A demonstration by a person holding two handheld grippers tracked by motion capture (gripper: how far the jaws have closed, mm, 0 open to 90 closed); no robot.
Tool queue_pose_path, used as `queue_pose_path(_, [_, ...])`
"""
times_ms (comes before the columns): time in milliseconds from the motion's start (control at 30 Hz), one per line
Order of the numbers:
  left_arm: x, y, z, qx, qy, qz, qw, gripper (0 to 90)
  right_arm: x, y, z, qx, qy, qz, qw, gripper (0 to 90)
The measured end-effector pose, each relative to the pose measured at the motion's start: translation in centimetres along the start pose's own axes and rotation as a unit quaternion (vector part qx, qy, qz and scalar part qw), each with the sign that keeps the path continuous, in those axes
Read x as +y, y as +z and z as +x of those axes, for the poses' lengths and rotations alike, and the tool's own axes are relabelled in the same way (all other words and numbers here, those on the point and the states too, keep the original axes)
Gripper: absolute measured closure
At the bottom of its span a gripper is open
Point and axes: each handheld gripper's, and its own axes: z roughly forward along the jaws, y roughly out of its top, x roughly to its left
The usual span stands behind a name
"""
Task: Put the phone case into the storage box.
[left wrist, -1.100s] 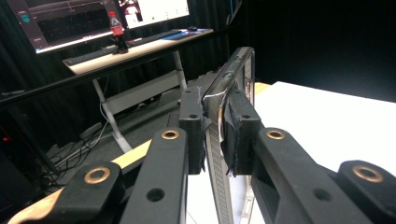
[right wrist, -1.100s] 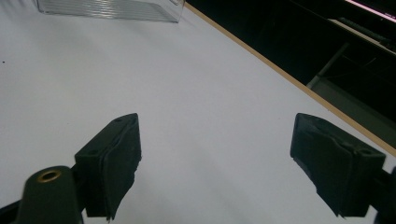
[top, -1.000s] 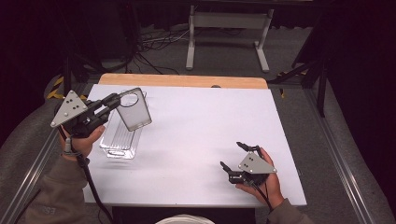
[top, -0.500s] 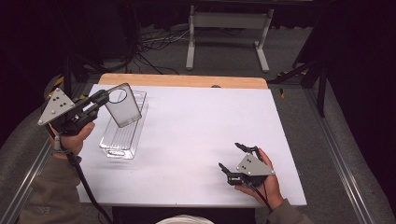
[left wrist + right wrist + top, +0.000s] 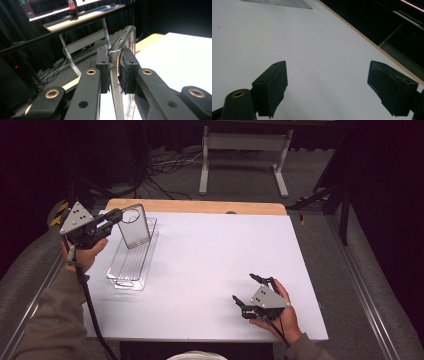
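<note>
The thing in work is a transparent phone case [image 5: 135, 226]. It is made of clear plastic with a slightly grey, smoky tone, it has rounded corners, and near its upper end there is a round ring mark. In the high view it stands almost upright, a little tilted, in the air above the far end of a clear plastic tray [image 5: 131, 265]. The tray is long and narrow with a ribbed bottom, and it lies on the left part of the white table [image 5: 210, 255], near the wooden strip at the far edge. Whether the lower edge of the case touches the tray I cannot tell.

The left gripper [image 5: 114, 216] holds the case by its left upper edge. In the left gripper view the case [image 5: 122, 50] is seen from its thin side, with small button cutouts on the rim, and the two black pads [image 5: 127, 72] press on it from both sides, so the jaws are clamped on the case with only its thickness between them.

The right gripper [image 5: 247, 290] rests low at the near right part of the table, in the person's right hand [image 5: 280, 317]. Its jaws stand wide apart. In the right gripper view there is only bare white table surface between the two pads [image 5: 274, 85], and they hold and touch nothing.
</note>
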Motion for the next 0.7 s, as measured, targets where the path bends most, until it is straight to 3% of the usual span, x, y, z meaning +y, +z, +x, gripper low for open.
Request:
queue_pose_path(300, [-1.4, 3.3, 2.2, 0.018, -0.007, 0.027, 0.9995, 79.4, -0.2, 0.3, 0.1, 0.001, -0.004, 0.008, 1.0, 17.4])
queue_pose_path(533, [-2.3, 5.7, 3.2, 0.012, -0.004, 0.043, 0.999, 79.4, -0.4, 0.5, 0.0, 0.0, 0.0, 0.014, 0.9999, 17.4])
queue_pose_path(700, [-3.0, 7.1, 4.0, -0.001, -0.017, 0.041, 0.999, 79.4, -0.4, 0.9, 0.1, 0.002, 0.001, 0.02, 0.9998, 17.4])
